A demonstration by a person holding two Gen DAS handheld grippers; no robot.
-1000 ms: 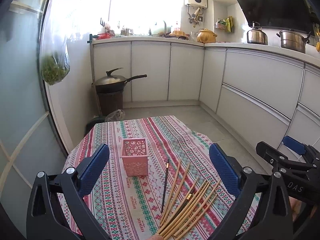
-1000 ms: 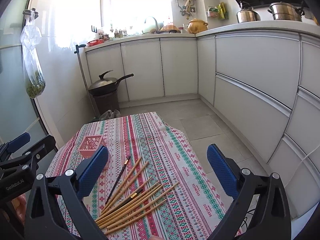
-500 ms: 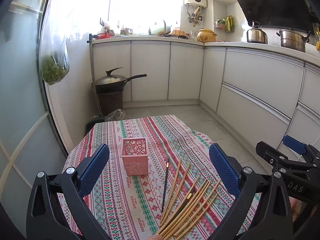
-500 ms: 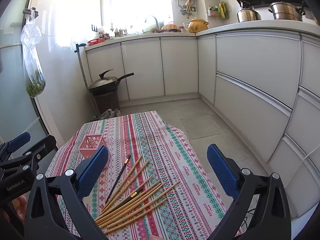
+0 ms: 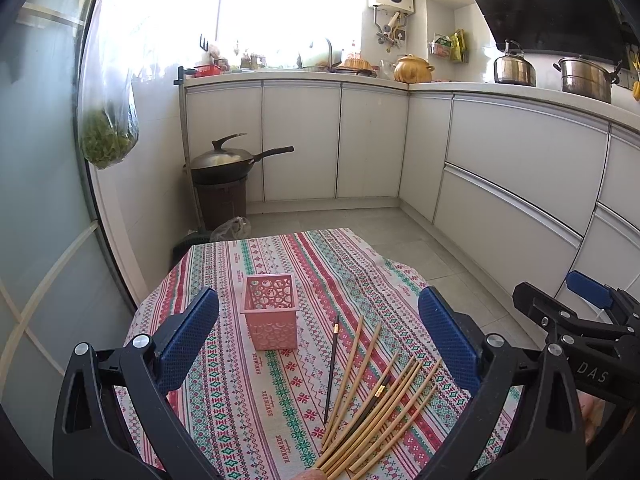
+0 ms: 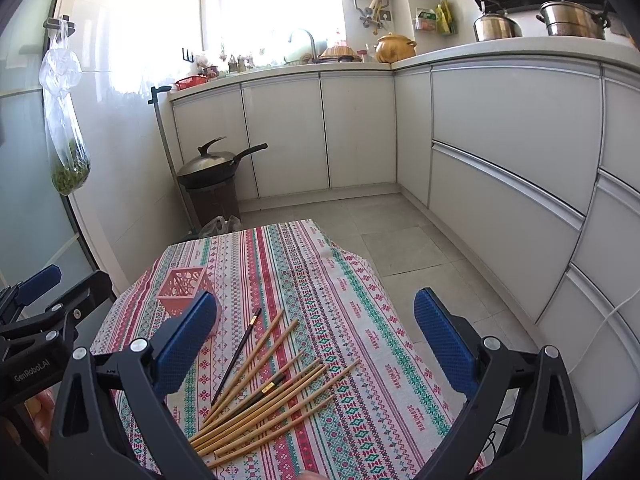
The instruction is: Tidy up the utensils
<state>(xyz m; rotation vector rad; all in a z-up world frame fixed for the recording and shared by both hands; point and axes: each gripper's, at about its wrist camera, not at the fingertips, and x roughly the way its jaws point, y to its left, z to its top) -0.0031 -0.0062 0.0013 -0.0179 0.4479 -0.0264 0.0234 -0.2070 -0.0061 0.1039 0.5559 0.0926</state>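
Observation:
Several wooden chopsticks point(image 5: 376, 404) lie fanned out on the striped tablecloth point(image 5: 240, 400), with two dark chopsticks point(image 5: 332, 364) among them. They also show in the right wrist view point(image 6: 272, 396). A pink perforated square holder point(image 5: 271, 312) stands upright just left of them; it also shows in the right wrist view point(image 6: 182, 290). My left gripper point(image 5: 318, 340) is open and empty, held above the chopsticks. My right gripper point(image 6: 314, 336) is open and empty, above the same pile. Each gripper shows at the edge of the other's view.
The small table's edges point(image 6: 360, 264) drop to a tiled floor. A lidded wok on a dark bin point(image 5: 224, 168) stands by the wall beyond. White cabinets point(image 5: 520, 168) run along the back and right. A bag of greens point(image 5: 106, 136) hangs at the left.

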